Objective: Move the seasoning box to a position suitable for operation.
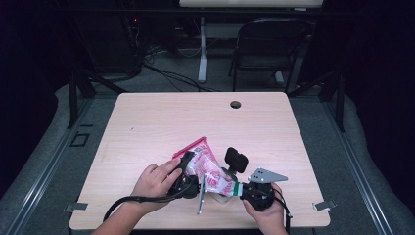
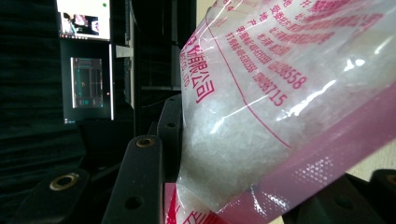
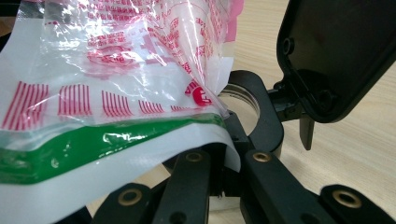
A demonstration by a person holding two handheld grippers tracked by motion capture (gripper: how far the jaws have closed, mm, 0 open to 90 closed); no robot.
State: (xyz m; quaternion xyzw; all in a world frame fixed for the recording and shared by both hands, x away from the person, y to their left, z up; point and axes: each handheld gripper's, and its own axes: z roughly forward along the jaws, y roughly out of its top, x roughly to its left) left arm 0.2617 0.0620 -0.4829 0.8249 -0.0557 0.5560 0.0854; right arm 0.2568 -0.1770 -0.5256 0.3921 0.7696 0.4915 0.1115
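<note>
Worktop [image 1: 147, 122] of pale wood grain, rounded corners, one round cable hole [image 1: 236, 104] near the far edge; set on grey carpeted floor inside a dark-curtained room; one black folding chair [image 1: 266, 46] is seen beyond the far edge, beside a white desk leg [image 1: 202, 49], with loose cables lying on the floor; two lit screens [image 2: 86, 56] are seen in the left gripper view, one above the other, against the dark.

Count: one bag, one black lidded container, two grippers, two hands.

One plastic bag [image 1: 208, 171], clear with red print, a pink strip at one end and a green-and-white strip at the other, is held up between the two grippers near the front edge of the worktop, middle; white crystals are seen inside it [image 2: 261, 116] in the left gripper view.

Left gripper [image 1: 185, 172] is held in the left hand [image 1: 155, 180]; its fingers [image 2: 140, 186] are part-way closed and pressed on the pink end of the bag.

Right gripper [image 1: 247, 192] is held in the right hand [image 1: 266, 210]; its fingers [image 3: 196, 186] are closed tight, the white edge of the green-striped end [image 3: 93, 149] pinched between them.

One black container with its hinged lid [image 3: 336, 56] raised stands just behind the bag, on the worktop.
</note>
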